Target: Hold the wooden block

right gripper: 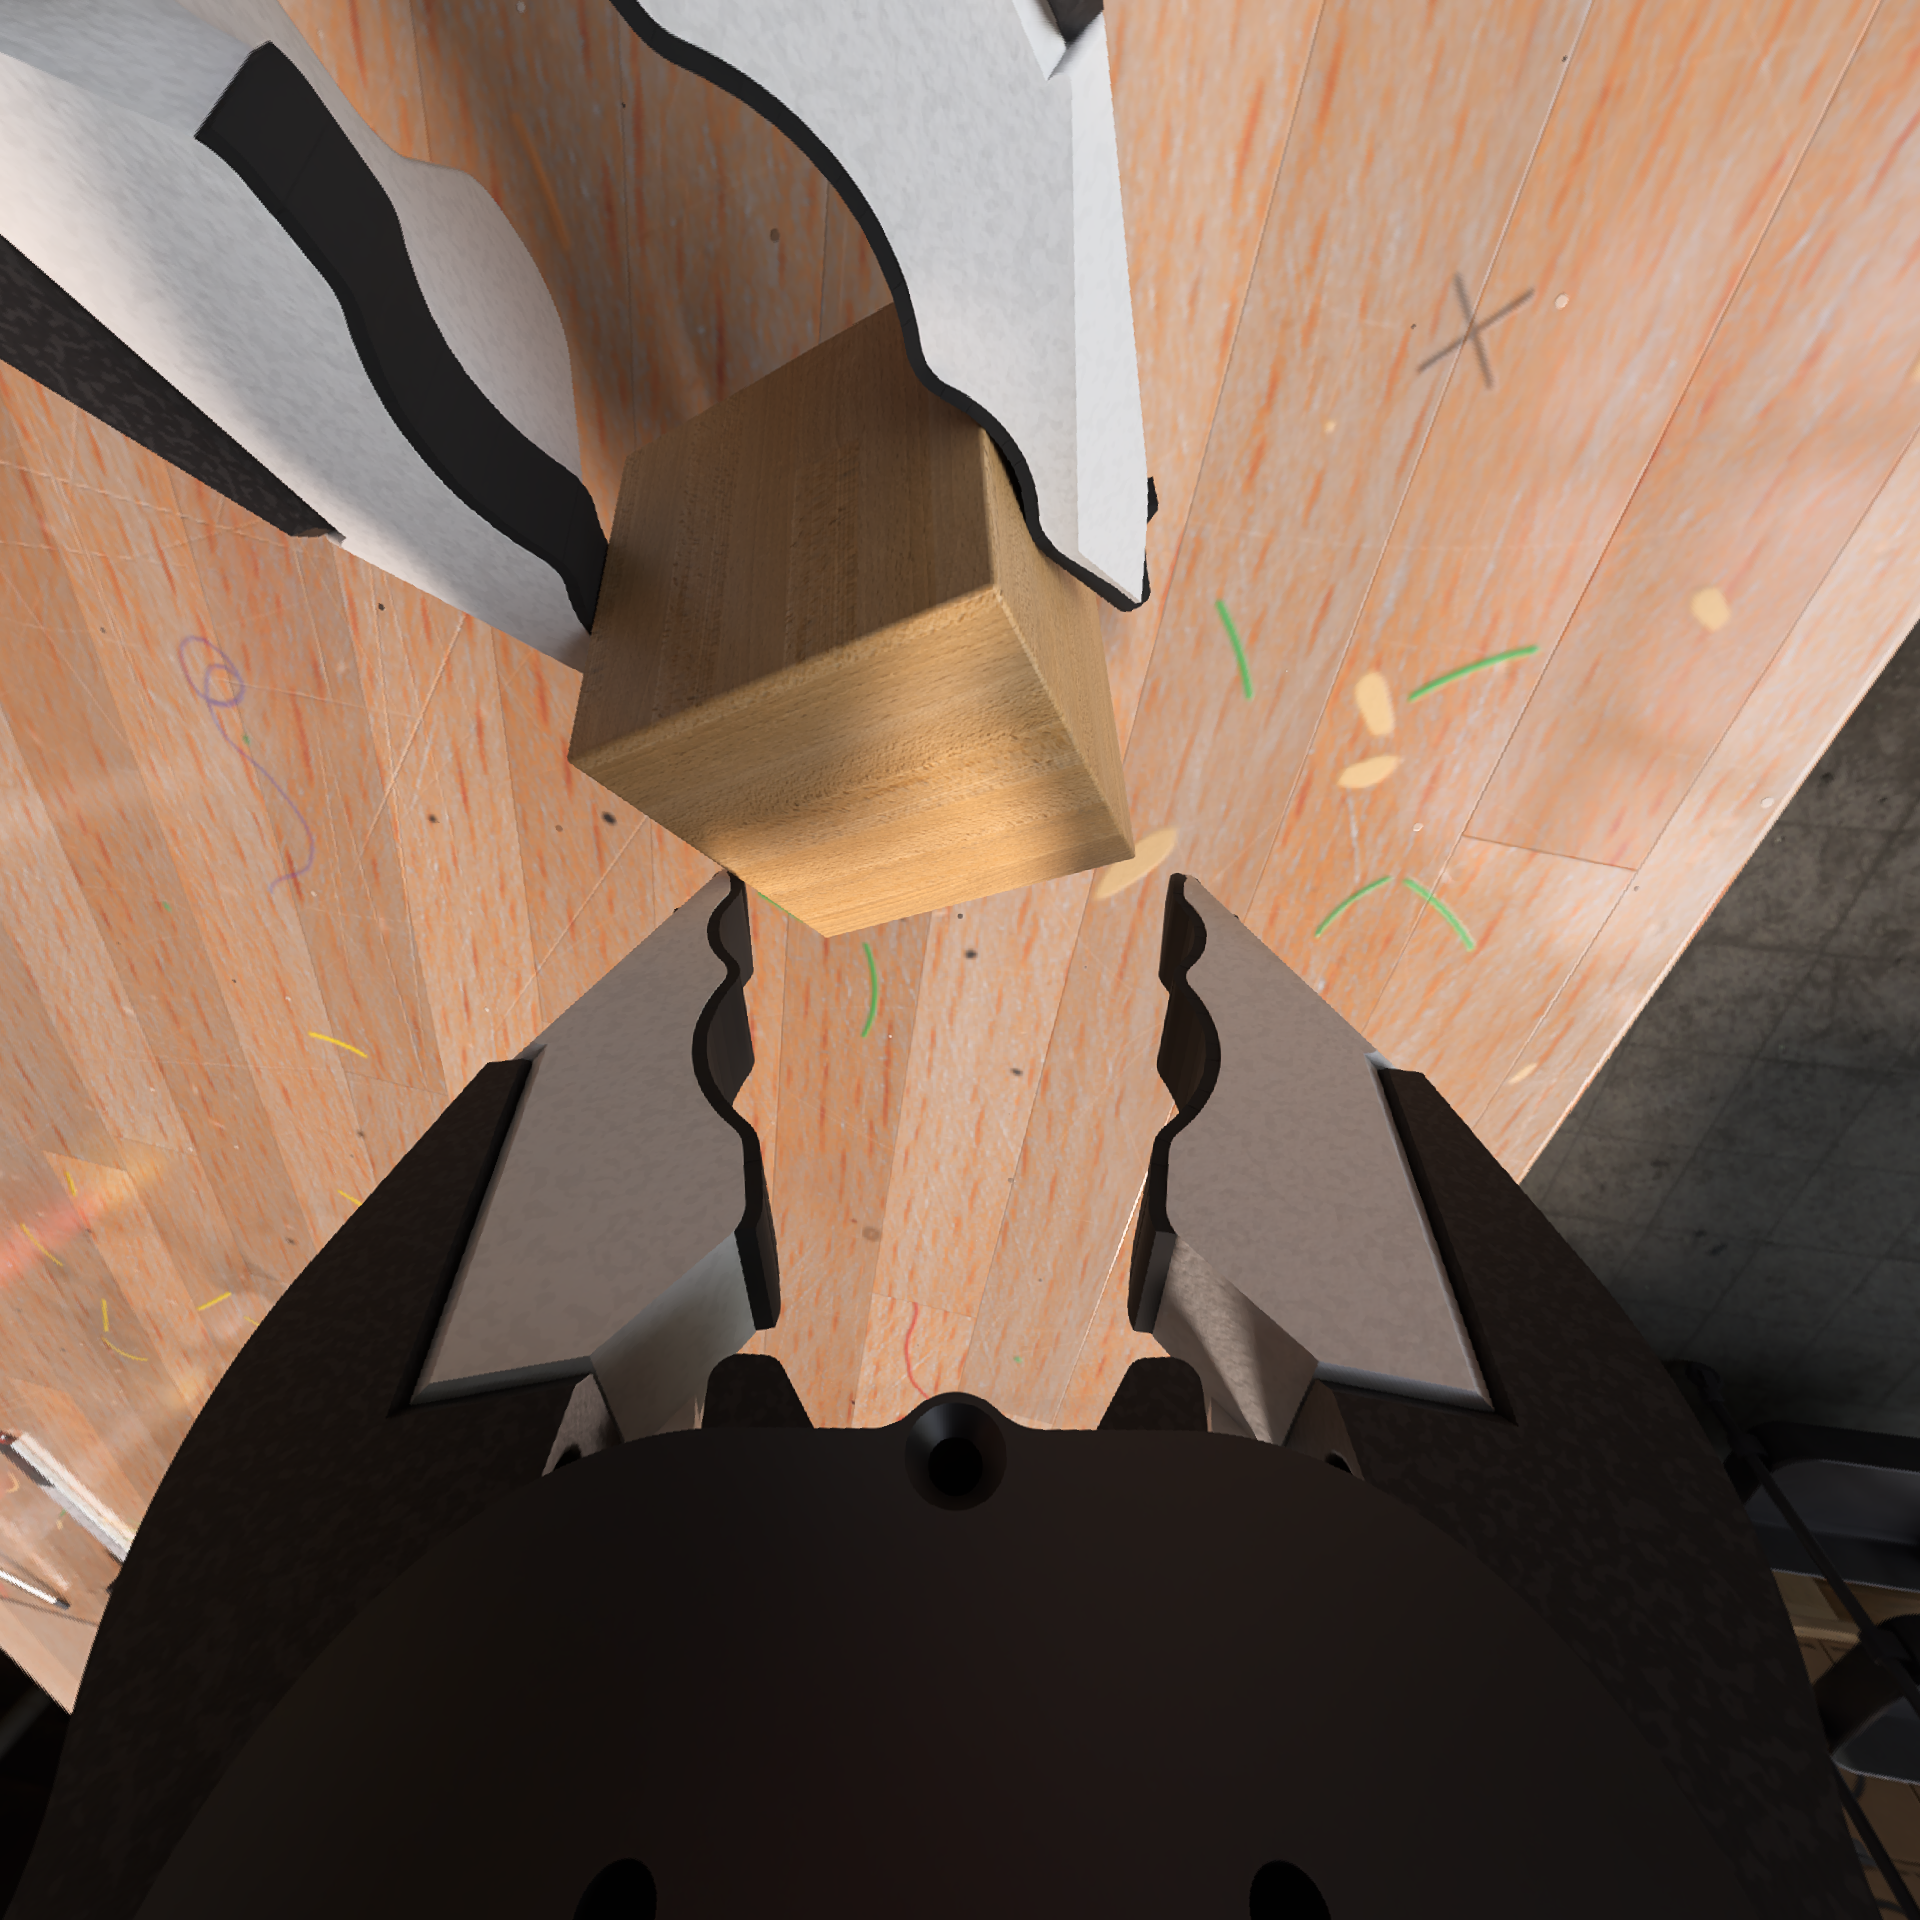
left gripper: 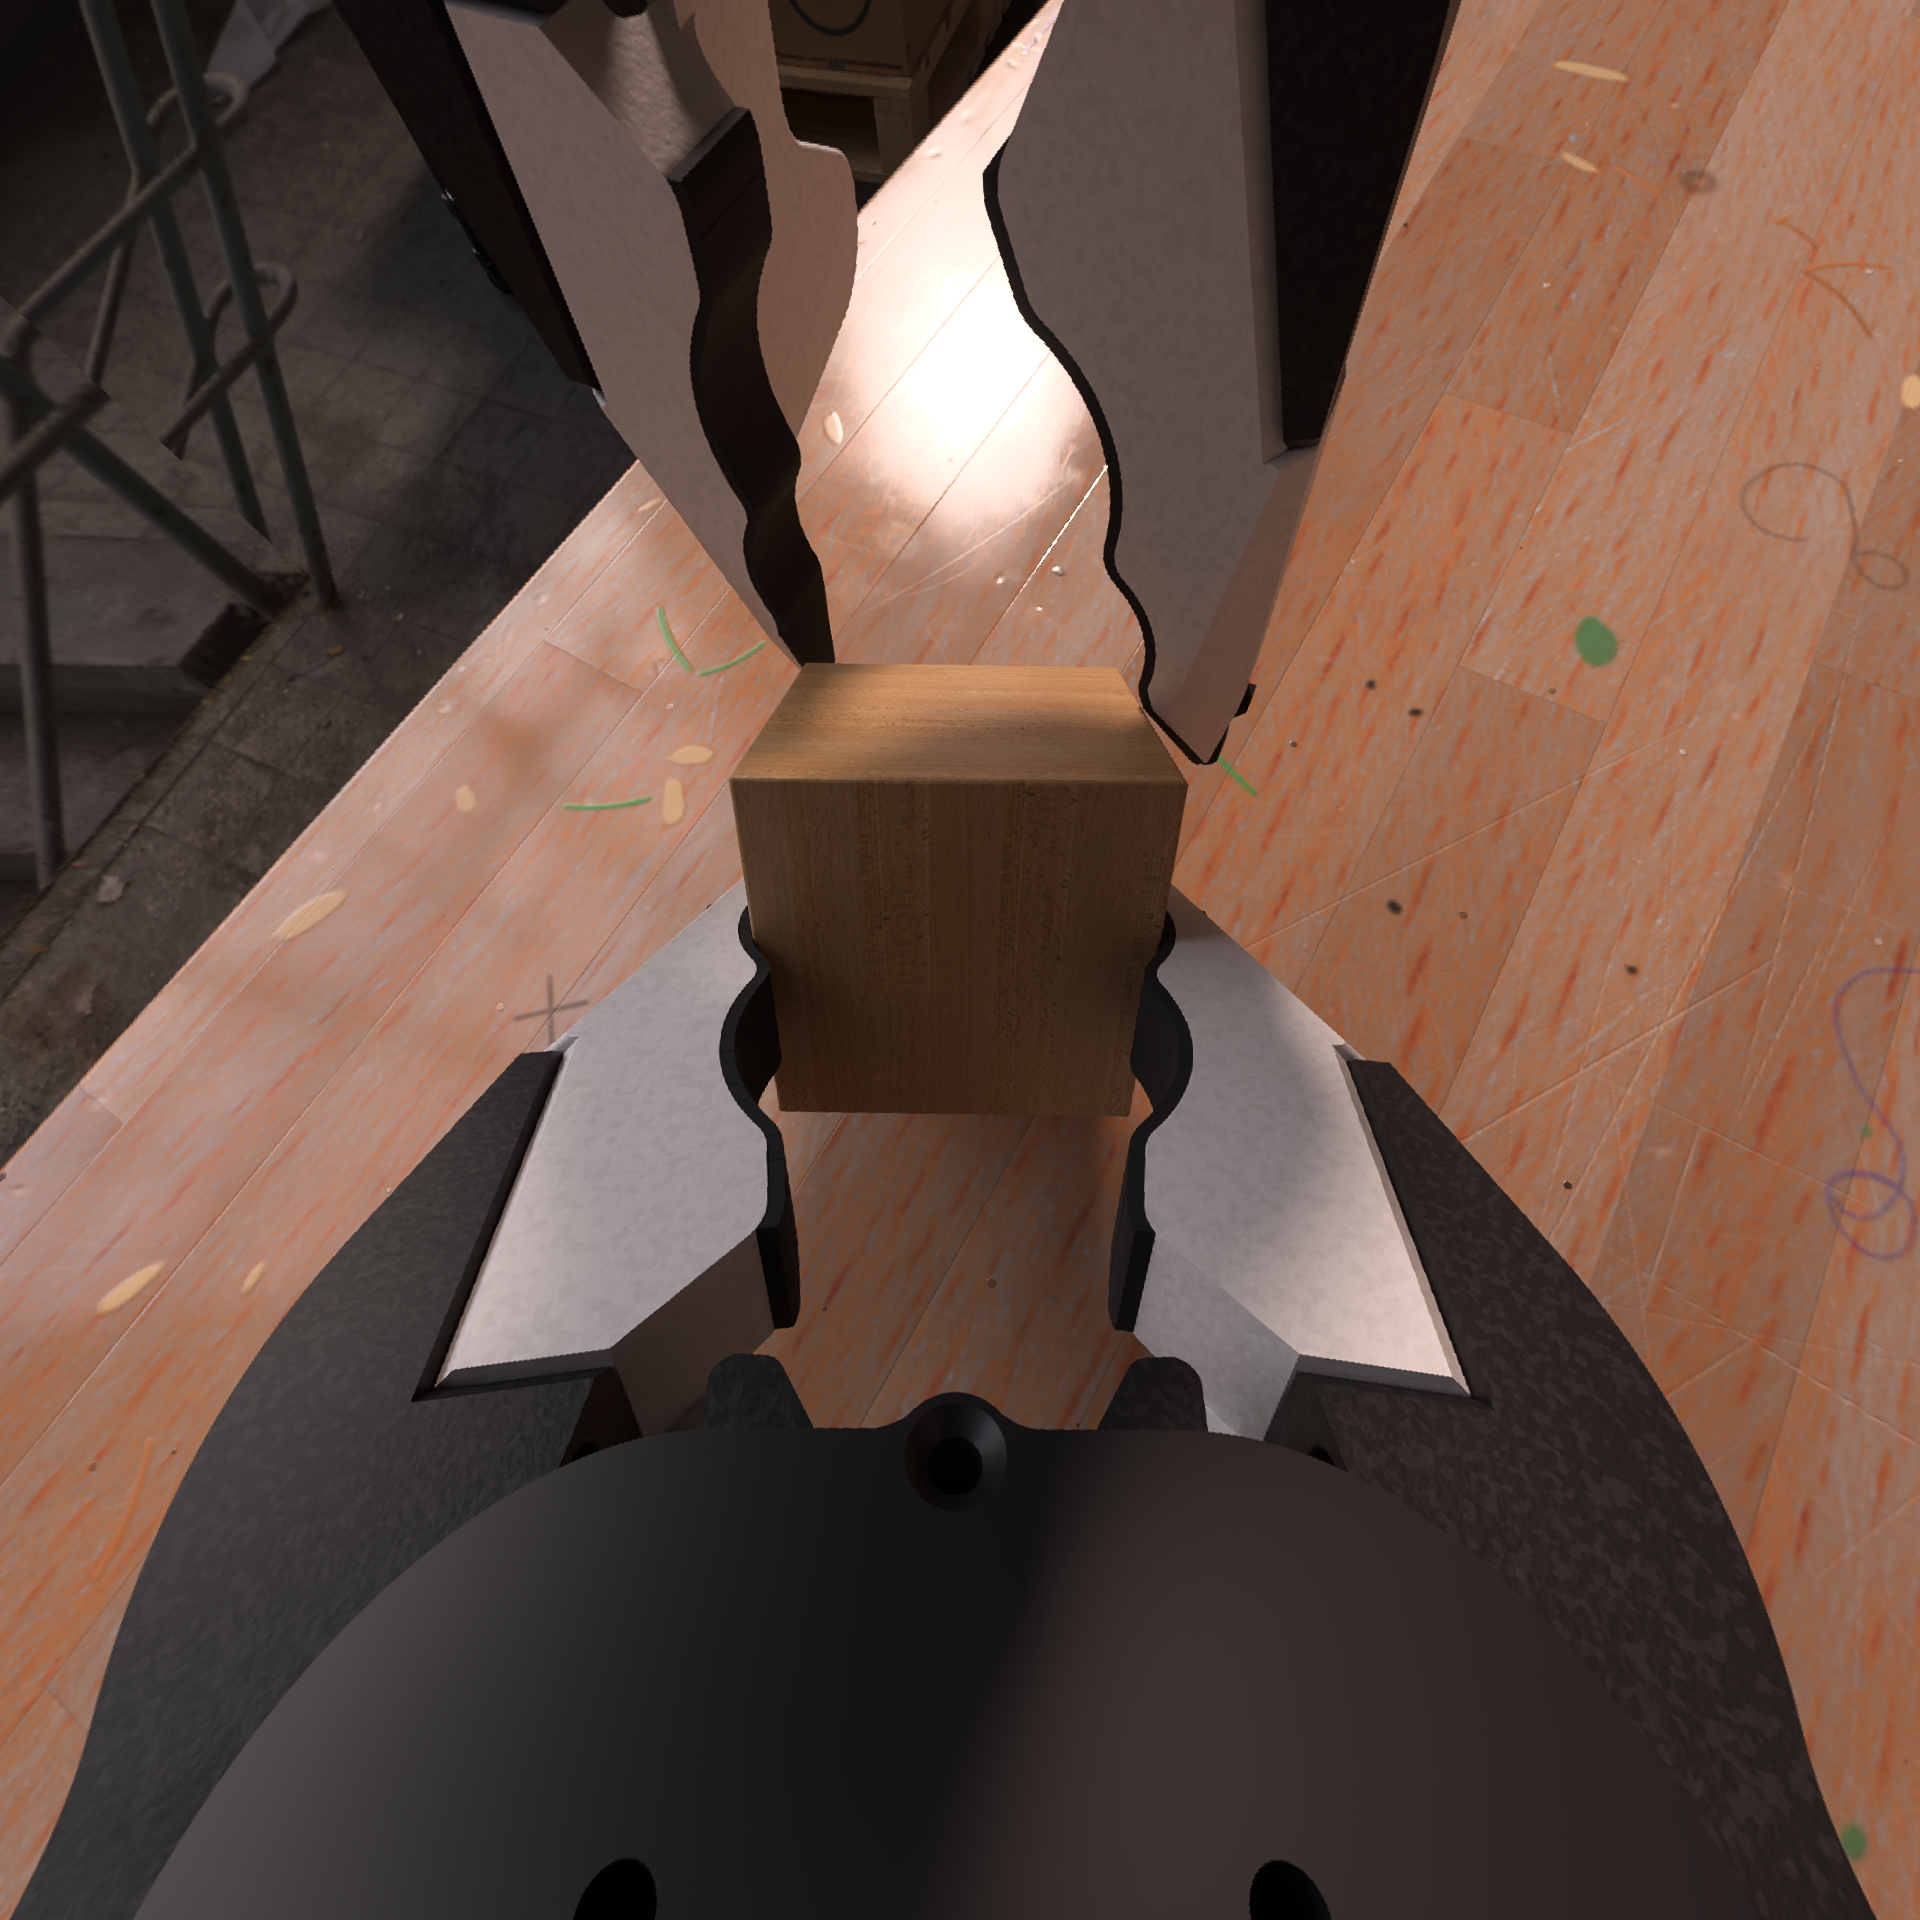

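A wooden block (left gripper: 956, 904), a plain brown cube, sits between the fingertips of my left gripper (left gripper: 961, 935), which is shut on its two sides. The block seems to hang a little above the orange wooden table (left gripper: 1507, 935). My right gripper (left gripper: 997, 701) comes in from the far side, open, its tips at the block's far top edge. In the right wrist view my right gripper (right gripper: 956, 883) is open and empty. The block (right gripper: 831, 675) lies just beyond its tips, clamped by the left gripper's white fingers (right gripper: 1039, 312).
The table's edge runs diagonally on the left (left gripper: 416, 717), with dark floor and a metal railing (left gripper: 156, 364) beyond it. A wooden pallet (left gripper: 862, 104) stands far back. In the right wrist view the table edge (right gripper: 1621, 1060) is on the right, and small items (right gripper: 42, 1507) lie at the lower left.
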Motion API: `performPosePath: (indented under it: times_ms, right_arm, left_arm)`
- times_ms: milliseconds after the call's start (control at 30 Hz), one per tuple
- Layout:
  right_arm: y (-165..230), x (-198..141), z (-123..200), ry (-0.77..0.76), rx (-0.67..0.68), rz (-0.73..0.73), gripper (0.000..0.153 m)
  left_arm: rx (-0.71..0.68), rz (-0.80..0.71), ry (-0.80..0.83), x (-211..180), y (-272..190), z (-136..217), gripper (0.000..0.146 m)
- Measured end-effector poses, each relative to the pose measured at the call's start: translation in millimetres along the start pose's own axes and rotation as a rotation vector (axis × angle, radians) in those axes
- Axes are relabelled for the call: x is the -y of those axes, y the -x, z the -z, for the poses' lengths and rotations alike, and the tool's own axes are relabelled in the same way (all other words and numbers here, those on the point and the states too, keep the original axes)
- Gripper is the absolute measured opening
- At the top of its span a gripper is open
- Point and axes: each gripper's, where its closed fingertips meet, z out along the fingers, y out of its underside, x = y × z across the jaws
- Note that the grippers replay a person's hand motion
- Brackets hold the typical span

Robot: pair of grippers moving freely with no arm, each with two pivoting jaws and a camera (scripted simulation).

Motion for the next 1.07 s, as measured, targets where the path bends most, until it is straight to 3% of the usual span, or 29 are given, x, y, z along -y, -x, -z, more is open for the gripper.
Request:
performPosePath:
  times_ms: [200, 333, 433, 500, 567, 667, 733, 867, 1067]
  right_arm:
    - [-4.1, 3.9, 3.3, -0.033, -0.024, 0.038, 0.082]
    - [-8.9, 7.8, 46.6, -0.263, -0.129, 0.027, 0.099]
    - [-2.1, 4.0, 102.3, -0.593, -0.307, 0.017, 0.103]
    - [12.3, 0.9, 118.1, -0.784, -0.452, 0.088, 0.102]
    - [23.4, -5.9, 120.5, -0.826, -0.665, 0.103, 0.100]
    - [54.0, -4.8, 142.0, -0.984, -0.919, 0.112, 0.080]
    - [75.6, -0.2, 149.4, -1.100, -0.849, 0.051, 0.076]
    - [89.9, 4.2, 149.6, -1.347, -0.524, -0.204, 0.094]
    - [98.1, 36.0, 140.1, -1.283, -0.669, -0.263, 0.114]
  left_arm:
    - [0.007, 0.017, -0.033, 1.5, 2.4, 1.1, 0.068]
    - [-0.055, 0.144, -0.073, 6.7, 5.2, 14.2, 0.068]
    - [-0.193, 0.387, -0.190, 27.3, 5.5, 39.3, 0.068]
    - [-0.345, 0.598, -0.282, 46.1, 4.0, 61.0, 0.068]
    - [-0.494, 0.804, -0.355, 62.7, 3.0, 80.9, 0.068]
    - [-0.679, 1.013, -0.415, 77.8, -5.0, 102.8, 0.068]
    - [-0.775, 1.099, -0.461, 85.4, -12.7, 114.6, 0.068]
    - [-0.879, 1.189, -0.538, 93.7, -29.4, 130.8, 0.068]
    - [-0.799, 1.359, -0.571, 93.6, -44.8, 126.0, 0.068]
